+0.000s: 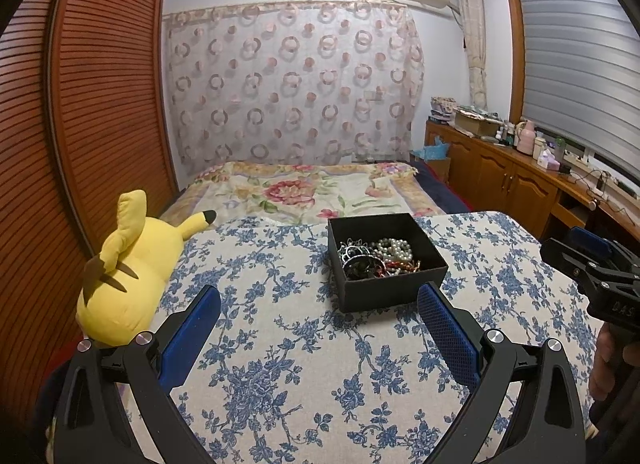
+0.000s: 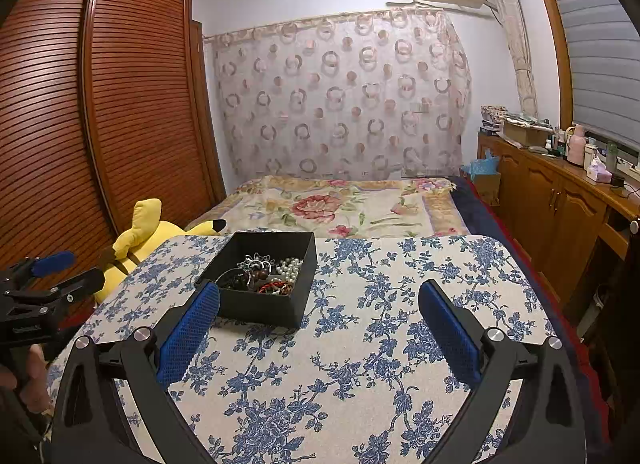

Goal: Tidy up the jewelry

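On the floral-clothed table [image 1: 280,364] the black box [image 1: 394,288] of tangled jewelry [image 1: 376,256] sits ahead, between both grippers; left gripper [image 1: 320,296] and right gripper [image 2: 320,296] both gape empty, the right perhaps nearer

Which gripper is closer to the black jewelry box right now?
Hard to call, perhaps the right. The right gripper has its left finger overlapping the black box corner; the left gripper sits back, box ahead near its right finger.
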Demonstrator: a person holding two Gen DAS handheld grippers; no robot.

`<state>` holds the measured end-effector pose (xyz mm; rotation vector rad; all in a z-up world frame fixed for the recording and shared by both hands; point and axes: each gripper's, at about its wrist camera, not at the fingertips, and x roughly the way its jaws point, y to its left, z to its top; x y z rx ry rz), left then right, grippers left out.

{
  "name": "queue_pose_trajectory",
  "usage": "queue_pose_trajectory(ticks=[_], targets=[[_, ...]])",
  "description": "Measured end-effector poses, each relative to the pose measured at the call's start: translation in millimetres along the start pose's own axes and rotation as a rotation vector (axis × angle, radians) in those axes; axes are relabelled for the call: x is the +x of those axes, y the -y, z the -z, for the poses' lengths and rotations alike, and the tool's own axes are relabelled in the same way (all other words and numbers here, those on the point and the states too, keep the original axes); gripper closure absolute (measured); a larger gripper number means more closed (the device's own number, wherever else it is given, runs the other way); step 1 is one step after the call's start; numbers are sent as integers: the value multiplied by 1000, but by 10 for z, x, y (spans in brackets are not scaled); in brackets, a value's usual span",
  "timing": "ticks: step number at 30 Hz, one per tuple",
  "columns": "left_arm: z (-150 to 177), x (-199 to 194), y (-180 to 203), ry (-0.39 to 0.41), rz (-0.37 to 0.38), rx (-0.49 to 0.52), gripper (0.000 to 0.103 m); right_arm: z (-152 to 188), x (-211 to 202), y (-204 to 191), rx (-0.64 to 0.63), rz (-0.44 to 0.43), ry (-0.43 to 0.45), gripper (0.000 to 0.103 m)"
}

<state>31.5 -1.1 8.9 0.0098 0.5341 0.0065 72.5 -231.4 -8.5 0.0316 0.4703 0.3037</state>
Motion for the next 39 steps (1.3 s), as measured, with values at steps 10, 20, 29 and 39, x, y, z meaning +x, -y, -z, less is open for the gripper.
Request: queue_pose_trajectory(ticks=[10,20,29,39], targets=[[-15,-10,14,4,0,2,8,0,-1,3,0,1,0,3],[-26,-19,21,7,-1,2,8,2,-1,5,1,0,1,3],[-16,-21,20,7,0,1,8,6,0,7,2,0,0,3],[-61,-34,46,7,-3,0,8,7,0,10,1,0,1,3]])
